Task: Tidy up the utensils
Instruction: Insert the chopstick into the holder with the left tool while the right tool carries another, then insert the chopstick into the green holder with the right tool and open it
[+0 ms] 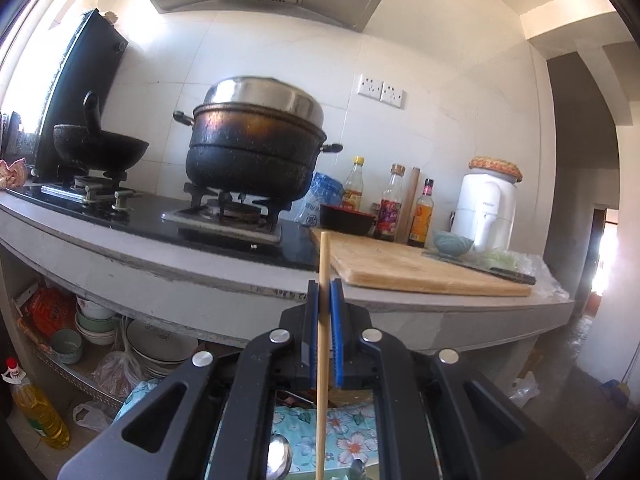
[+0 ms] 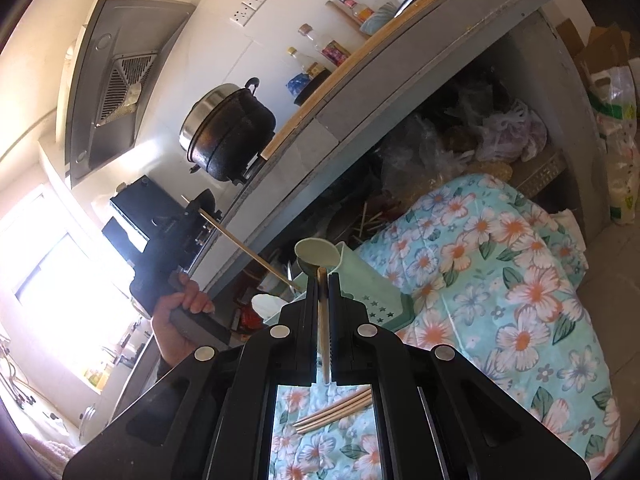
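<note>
Left gripper [image 1: 324, 300] clamped on a single wooden chopstick [image 1: 323, 320], blue pads [image 1: 313, 320] pressed against it from both sides; stick held nearly upright, upper end in front of the wooden cutting board [image 1: 420, 268], lower end running down out of frame past a metal spoon bowl [image 1: 278, 456] lying on the floral cloth [image 1: 348, 432]. Beyond, on the counter [image 1: 140, 256]: blackened lidded pot [image 1: 256, 148] on a gas burner, dark wok [image 1: 100, 148] on the second burner, sauce bottles [image 1: 390, 212], a white appliance [image 1: 486, 212] with a woven mat on top. Stacked bowls [image 1: 94, 316] on the shelf beneath. Right gripper [image 2: 323, 280] closed on another chopstick [image 2: 323, 320] — thin, pale, held lengthwise between the jaws, tip just short of a pale green ladle [image 2: 316, 254] standing in a green utensil holder [image 2: 368, 292] perforated with stars. In the right wrist view, a hand [image 2: 180, 312] holding the left gripper [image 2: 188, 210], its chopstick [image 2: 244, 244] slanting down toward the holder. Several more chopsticks [image 2: 332, 408] loose on the floral cloth [image 2: 500, 280] below the right gripper — side by side, touching. Plastic bags [image 2: 508, 128] crowded under the counter [image 2: 380, 92] behind the cloth.
</note>
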`<state>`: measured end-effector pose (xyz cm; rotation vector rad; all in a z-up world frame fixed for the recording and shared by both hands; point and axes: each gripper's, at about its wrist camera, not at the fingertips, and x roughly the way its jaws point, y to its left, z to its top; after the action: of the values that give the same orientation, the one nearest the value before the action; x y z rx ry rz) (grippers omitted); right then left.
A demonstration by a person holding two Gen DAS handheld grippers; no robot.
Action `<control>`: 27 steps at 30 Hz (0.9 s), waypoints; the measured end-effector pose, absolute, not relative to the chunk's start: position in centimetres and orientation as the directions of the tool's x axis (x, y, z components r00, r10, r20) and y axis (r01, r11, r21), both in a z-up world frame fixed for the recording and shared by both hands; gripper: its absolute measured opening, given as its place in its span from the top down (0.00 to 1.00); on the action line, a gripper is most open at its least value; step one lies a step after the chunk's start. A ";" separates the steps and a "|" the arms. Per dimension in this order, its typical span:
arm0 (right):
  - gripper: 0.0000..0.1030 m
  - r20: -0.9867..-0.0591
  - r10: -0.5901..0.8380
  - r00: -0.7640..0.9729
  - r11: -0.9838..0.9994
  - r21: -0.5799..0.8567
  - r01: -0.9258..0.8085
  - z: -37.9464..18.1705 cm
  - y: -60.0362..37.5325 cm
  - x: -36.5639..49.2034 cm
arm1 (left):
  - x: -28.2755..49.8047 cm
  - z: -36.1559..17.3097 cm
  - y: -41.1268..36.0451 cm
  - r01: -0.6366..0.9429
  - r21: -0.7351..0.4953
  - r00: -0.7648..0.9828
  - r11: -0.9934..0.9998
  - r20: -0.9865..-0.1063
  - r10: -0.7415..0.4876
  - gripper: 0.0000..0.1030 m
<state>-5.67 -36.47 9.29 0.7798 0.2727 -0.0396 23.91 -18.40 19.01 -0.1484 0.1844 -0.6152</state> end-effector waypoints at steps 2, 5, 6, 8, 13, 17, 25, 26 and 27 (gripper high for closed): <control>0.97 -0.261 0.064 0.963 0.711 0.689 0.139 9.2 -36.7 -5.6 | 24.9 17.8 -19.0 0.546 -0.193 0.804 0.815 -0.153 -0.574 0.95; 0.97 -0.263 0.062 0.963 0.709 0.690 0.143 9.2 -37.1 -5.5 | 25.7 15.8 -19.7 0.526 -0.172 0.811 0.833 -0.193 -0.552 0.95; 0.97 -0.264 0.061 0.963 0.708 0.691 0.144 9.1 -37.2 -5.5 | 25.9 15.1 -19.9 0.521 -0.163 0.812 0.838 -0.209 -0.546 0.95; 0.97 -0.266 0.061 0.962 0.706 0.693 0.147 9.0 -37.4 -5.4 | 26.2 13.9 -20.0 0.517 -0.159 0.806 0.841 -0.241 -0.541 0.95; 0.97 -0.272 0.061 0.960 0.702 0.695 0.152 8.9 -37.6 -5.4 | 26.3 11.9 -19.6 0.519 -0.169 0.775 0.838 -0.320 -0.545 0.94; 0.97 -0.270 0.060 0.961 0.702 0.696 0.151 8.9 -37.6 -5.5 | 25.3 11.5 -19.0 0.535 -0.146 0.762 0.832 -0.342 -0.550 0.89; 0.97 -0.259 0.048 0.965 0.714 0.684 0.148 9.6 -37.0 -6.2 | 22.2 12.6 -16.7 0.560 -0.130 0.751 0.818 -0.337 -0.568 0.55; 0.97 -0.257 0.046 0.965 0.717 0.681 0.147 9.8 -36.9 -6.4 | 21.7 12.7 -16.3 0.564 -0.128 0.750 0.816 -0.334 -0.571 0.51; 0.97 -0.254 0.044 0.966 0.722 0.677 0.146 10.0 -36.8 -6.5 | 21.1 12.9 -15.9 0.569 -0.127 0.747 0.812 -0.333 -0.575 0.49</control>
<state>-6.47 -36.80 10.04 0.7645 0.2613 -0.0570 21.11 -15.95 12.91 -0.0173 0.3698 -0.6259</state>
